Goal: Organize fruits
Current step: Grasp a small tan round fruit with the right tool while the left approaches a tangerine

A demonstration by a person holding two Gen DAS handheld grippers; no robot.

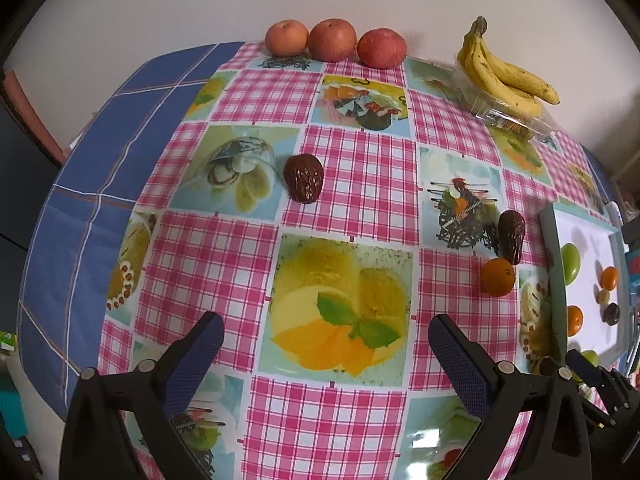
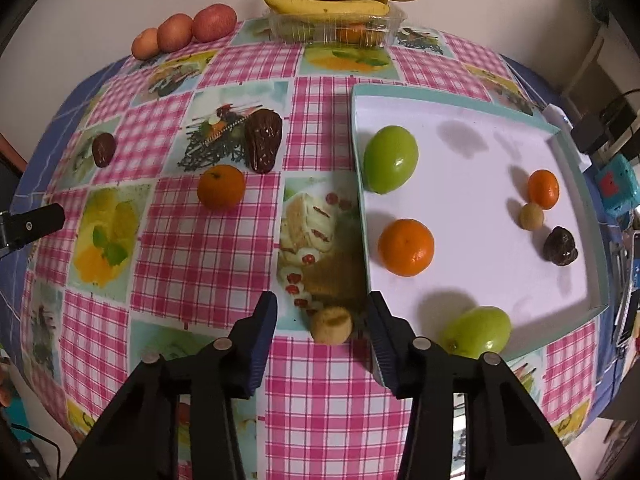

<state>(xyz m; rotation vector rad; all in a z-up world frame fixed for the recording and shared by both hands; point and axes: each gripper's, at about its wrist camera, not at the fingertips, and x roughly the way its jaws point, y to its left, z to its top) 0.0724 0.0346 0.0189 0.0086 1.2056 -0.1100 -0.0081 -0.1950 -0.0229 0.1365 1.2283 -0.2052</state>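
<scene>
Left wrist view: left gripper [image 1: 326, 342] spread wide with nothing between its fingers, above the checked table [image 1: 360, 184]; one dark date [image 1: 303, 178] lies ahead, a second date [image 1: 511, 236] touches a loose orange [image 1: 497, 277] near the tray [image 1: 554, 264]. Three apples [image 1: 335, 42] and bananas [image 1: 504, 70] line the far edge.

Right wrist view: right gripper [image 2: 322, 318] parted, unclenched, flanking a small tan fruit [image 2: 331, 325] just beside the tray, which holds green fruits, oranges and small pieces.

Tray's [image 1: 554, 264] far side cropped
</scene>
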